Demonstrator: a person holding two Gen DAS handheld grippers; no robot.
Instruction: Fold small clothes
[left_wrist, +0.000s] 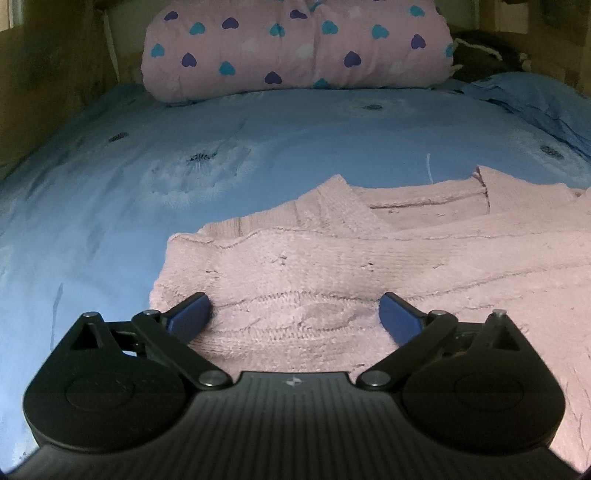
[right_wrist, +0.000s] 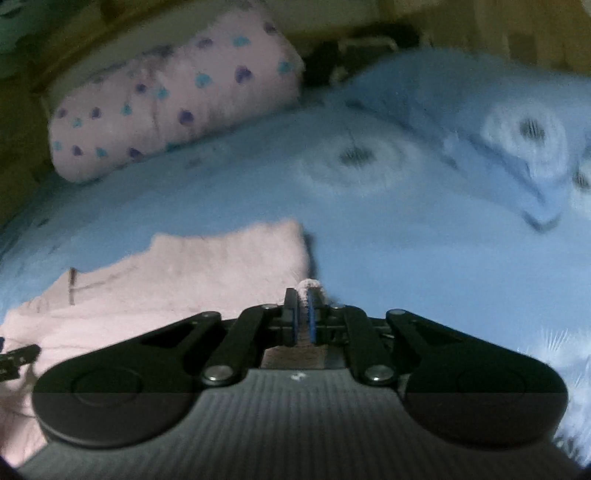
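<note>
A small pink knitted sweater (left_wrist: 369, 258) lies spread on the blue bedsheet (left_wrist: 110, 203), with parts folded over near its far edge. My left gripper (left_wrist: 295, 314) is open, its blue pads (left_wrist: 192, 314) resting low over the sweater's near left part. In the right wrist view the sweater (right_wrist: 184, 280) lies to the left. My right gripper (right_wrist: 303, 314) is shut on a pinch of the sweater's pink fabric at its right edge. The view is blurred.
A pink pillow with blue and purple hearts (left_wrist: 295, 48) lies at the head of the bed, also in the right wrist view (right_wrist: 177, 92). A blue pillow (right_wrist: 480, 122) sits at the right. Wooden walls (left_wrist: 48, 74) border the bed.
</note>
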